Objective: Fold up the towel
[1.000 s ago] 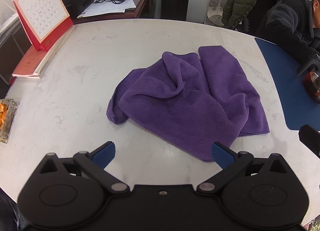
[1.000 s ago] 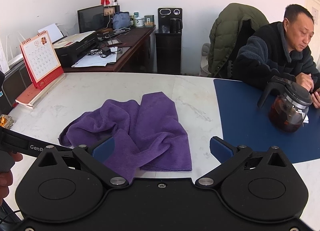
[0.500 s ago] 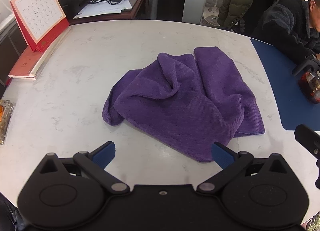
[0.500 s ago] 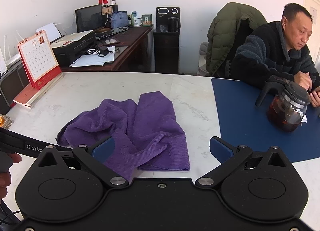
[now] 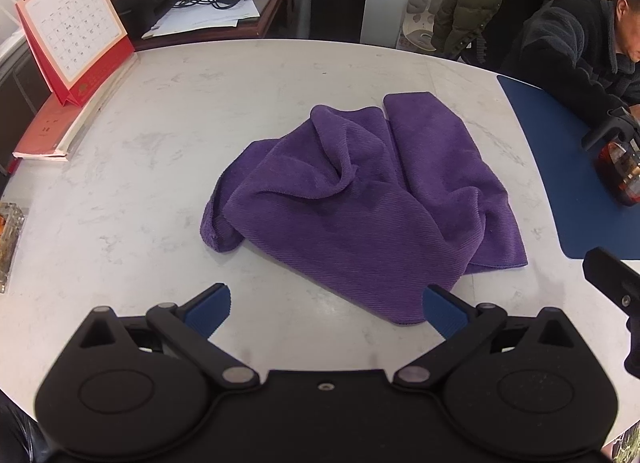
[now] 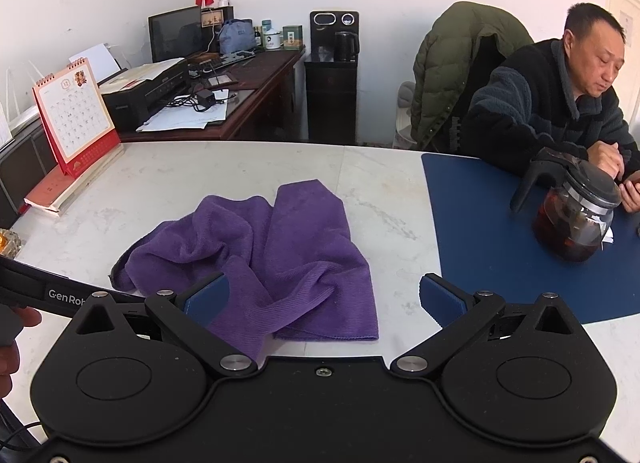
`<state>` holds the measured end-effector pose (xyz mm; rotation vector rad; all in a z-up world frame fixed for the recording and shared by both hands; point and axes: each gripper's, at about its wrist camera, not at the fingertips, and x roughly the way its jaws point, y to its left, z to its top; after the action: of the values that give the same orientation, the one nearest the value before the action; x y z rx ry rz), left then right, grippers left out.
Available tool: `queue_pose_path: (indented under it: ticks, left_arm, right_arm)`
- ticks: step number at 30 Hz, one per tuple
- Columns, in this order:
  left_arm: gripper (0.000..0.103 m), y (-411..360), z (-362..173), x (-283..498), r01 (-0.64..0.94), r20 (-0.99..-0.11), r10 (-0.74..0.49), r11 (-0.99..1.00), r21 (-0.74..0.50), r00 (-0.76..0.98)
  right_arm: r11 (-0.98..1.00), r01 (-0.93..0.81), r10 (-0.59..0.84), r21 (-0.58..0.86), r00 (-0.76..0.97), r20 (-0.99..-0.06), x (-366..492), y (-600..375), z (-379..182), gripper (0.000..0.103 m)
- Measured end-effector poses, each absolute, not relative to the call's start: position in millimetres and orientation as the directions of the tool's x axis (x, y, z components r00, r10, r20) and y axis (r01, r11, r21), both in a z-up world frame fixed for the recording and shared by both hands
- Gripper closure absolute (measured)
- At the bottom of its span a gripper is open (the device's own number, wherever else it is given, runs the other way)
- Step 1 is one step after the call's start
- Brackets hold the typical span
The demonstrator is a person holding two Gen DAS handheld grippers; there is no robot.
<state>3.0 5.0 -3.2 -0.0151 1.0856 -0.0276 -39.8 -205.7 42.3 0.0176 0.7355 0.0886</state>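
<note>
A purple towel [image 5: 360,199] lies crumpled and bunched on the white marble table [image 5: 160,135], with ridges running through its middle. My left gripper [image 5: 326,305] hovers open above the towel's near edge, its right blue pad close over the near corner, nothing held. In the right wrist view the same towel [image 6: 280,247] spreads ahead and to the left. My right gripper [image 6: 324,297] is open above the towel's near right corner, empty. The left gripper's black body [image 6: 60,293] shows at the left edge there.
A blue mat [image 6: 500,231] covers the table's right side and carries a glass teapot [image 6: 576,215] of dark tea. A person in a dark fleece [image 6: 552,103] sits behind it. A red desk calendar [image 5: 72,43] on booklets stands far left; a glass dish [image 5: 8,239] sits at the left edge.
Both grippers have drawn back slightly and risen, so the towel sits a little farther and lower in both views. The towel itself has not moved, and both grippers stay open.
</note>
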Motion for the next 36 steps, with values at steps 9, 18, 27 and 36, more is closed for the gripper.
queue_pose_path:
  ticks: [9, 18, 27, 36]
  left_arm:
    - [0.000, 6, -4, 5, 0.022, -0.887, -0.036, 0.999, -0.029, 0.461]
    - [0.000, 12, -7, 11, 0.025, -0.886, -0.039, 0.999, -0.031, 0.463]
    - [0.000, 10, -18, 31, 0.040, -0.893, -0.046, 0.999, -0.031, 0.448]
    - [0.000, -5, -21, 28, 0.098, -0.891, -0.074, 0.995, -0.034, 0.448]
  right_arm:
    - [0.996, -0.070, 0.085, 0.049, 0.728, -0.680, -32, -207, 45, 0.000]
    - [0.996, -0.078, 0.084, 0.040, 0.722, -0.686, -21, -209, 45, 0.000]
    - [0.997, -0.056, 0.071, 0.044, 0.729, -0.680, -3, -211, 46, 0.000]
    - [0.998, -0.014, 0.047, 0.053, 0.721, -0.691, 2, -221, 44, 0.000]
